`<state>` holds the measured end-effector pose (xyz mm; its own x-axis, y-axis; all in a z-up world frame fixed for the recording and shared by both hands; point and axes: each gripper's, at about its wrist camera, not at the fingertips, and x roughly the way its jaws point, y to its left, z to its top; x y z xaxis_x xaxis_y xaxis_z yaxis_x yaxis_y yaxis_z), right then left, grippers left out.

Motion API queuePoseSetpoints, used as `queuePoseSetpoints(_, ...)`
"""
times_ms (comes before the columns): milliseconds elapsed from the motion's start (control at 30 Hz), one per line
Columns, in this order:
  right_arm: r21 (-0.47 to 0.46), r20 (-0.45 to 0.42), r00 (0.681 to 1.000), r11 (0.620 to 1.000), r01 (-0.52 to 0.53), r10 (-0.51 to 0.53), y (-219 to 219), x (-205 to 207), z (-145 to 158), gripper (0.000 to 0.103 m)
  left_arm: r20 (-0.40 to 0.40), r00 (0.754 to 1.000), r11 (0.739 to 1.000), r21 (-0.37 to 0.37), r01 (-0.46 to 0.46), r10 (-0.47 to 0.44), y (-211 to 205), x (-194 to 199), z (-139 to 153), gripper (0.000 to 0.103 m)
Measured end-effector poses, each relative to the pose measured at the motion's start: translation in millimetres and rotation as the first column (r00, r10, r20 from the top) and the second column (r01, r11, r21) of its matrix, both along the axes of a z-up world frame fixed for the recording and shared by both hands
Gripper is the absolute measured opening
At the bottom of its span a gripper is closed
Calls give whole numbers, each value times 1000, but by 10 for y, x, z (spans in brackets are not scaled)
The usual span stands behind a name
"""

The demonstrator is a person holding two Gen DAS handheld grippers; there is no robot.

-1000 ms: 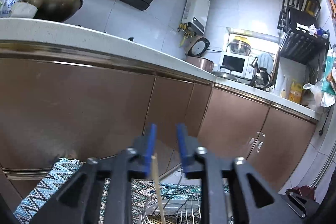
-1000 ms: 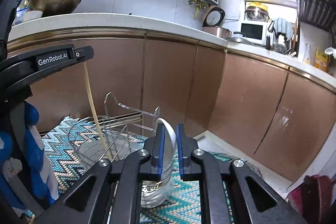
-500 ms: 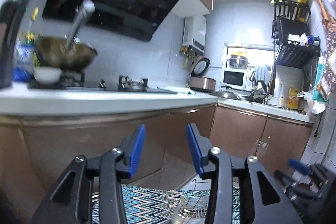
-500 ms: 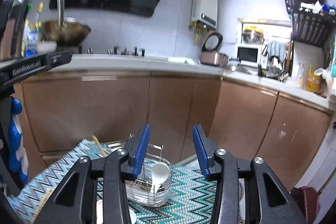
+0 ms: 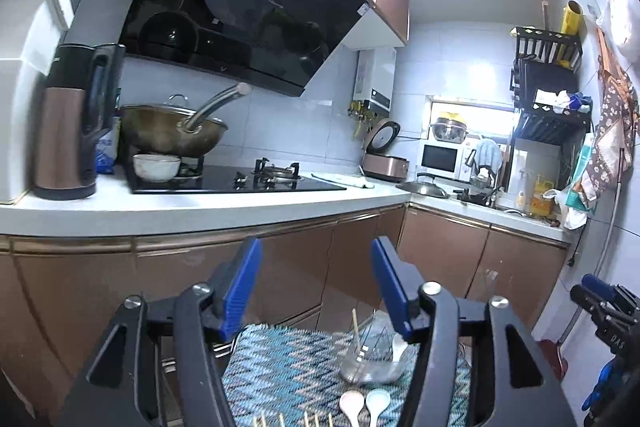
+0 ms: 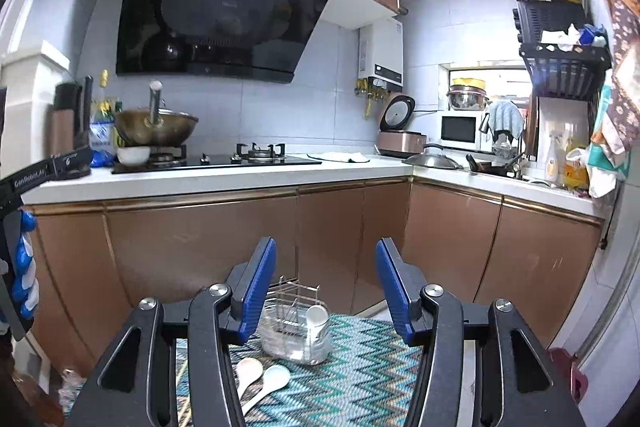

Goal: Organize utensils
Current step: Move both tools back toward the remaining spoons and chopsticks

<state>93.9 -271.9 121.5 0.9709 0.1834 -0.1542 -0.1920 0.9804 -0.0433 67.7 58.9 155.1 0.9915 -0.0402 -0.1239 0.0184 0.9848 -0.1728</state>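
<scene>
Two white spoons (image 6: pixel 260 377) lie side by side on the zigzag mat (image 6: pixel 360 379), bowls toward the wire-and-glass utensil holder (image 6: pixel 296 331) just behind them. One spoon (image 6: pixel 317 319) already stands inside it, and from the left view a chopstick (image 5: pixel 354 323) leans in there too (sorted, I'd judge, since each sits upright in the holder). More chopstick tips (image 5: pixel 280 417) poke up along the mat's near edge, waiting their turn. Both tools hang above all this with nothing between their blue pads: the left gripper (image 5: pixel 316 287) spread wide, the right gripper (image 6: pixel 326 287) equally wide. They look raised off the work, probably so the person can pick the next piece. Beyond the mat run copper cabinet doors (image 6: pixel 200 239), with the hob (image 6: pixel 224 159) and wok (image 6: pixel 156 127) above.
</scene>
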Motion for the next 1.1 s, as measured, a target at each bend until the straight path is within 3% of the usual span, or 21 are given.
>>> queuePoseSetpoints(200,12,-7,1000,1000,-9,9,-78,-312,-33,52,-61,998,1000,2,31,-31,130,-221,-120,56)
queuePoseSetpoints(433,18,-34,999,1000,-8,8,-174,-410,-178,52,-163,985,998,28,55,-50,131,-190,-385,56)
queuePoseSetpoints(767,120,-180,983,993,-15,36,-385,-10,-812,52,-345,937,997,32,68,-53,63,109,-1020,56)
queuePoseSetpoints(867,153,-222,974,988,-15,49,-465,104,-1011,52,-372,927,996,57,67,-41,80,134,-1163,56)
queuePoseSetpoints(1100,197,-280,958,980,-4,60,-643,282,-1316,52,-419,908,1000,16,21,-13,322,194,-1316,56)
